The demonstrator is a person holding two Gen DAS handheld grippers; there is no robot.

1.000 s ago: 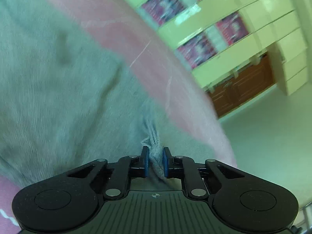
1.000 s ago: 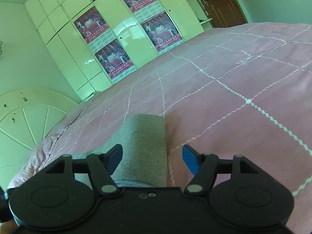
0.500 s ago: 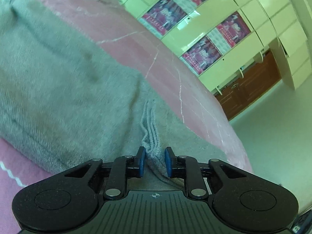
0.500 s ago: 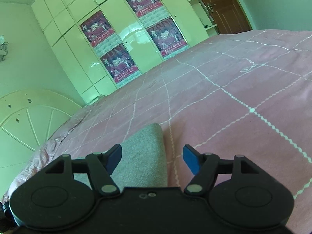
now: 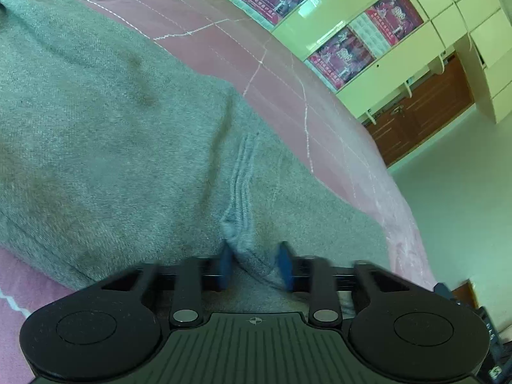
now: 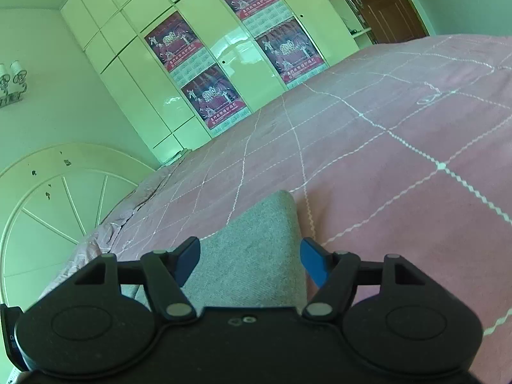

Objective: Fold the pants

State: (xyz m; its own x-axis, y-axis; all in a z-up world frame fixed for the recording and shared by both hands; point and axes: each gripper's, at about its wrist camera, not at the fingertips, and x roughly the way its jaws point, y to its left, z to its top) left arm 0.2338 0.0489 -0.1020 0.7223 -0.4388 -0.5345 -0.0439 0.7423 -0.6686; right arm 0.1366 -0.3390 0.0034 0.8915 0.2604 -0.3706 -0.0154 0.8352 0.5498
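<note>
Grey pants (image 5: 121, 147) lie folded on a pink quilted bed (image 5: 230, 41) and fill most of the left wrist view. My left gripper (image 5: 256, 265) is open, its blue pads apart on either side of a bunched ridge of grey cloth (image 5: 240, 224) that lies loose between them. In the right wrist view a folded end of the pants (image 6: 256, 256) lies on the bed (image 6: 400, 166). My right gripper (image 6: 251, 264) is open wide above it, pads apart on both sides of the cloth, not touching it.
A wall of pale cupboards with red posters (image 6: 224, 57) stands past the bed. A white headboard (image 6: 48, 211) is at the left of the right wrist view. The bed's edge and pale floor (image 5: 454, 211) are at the right of the left wrist view, with a brown door (image 5: 422, 118) beyond.
My left gripper has opened and let go of the bunched grey cloth, which now lies on the bed. The right gripper has stayed open and drawn back slightly.
</note>
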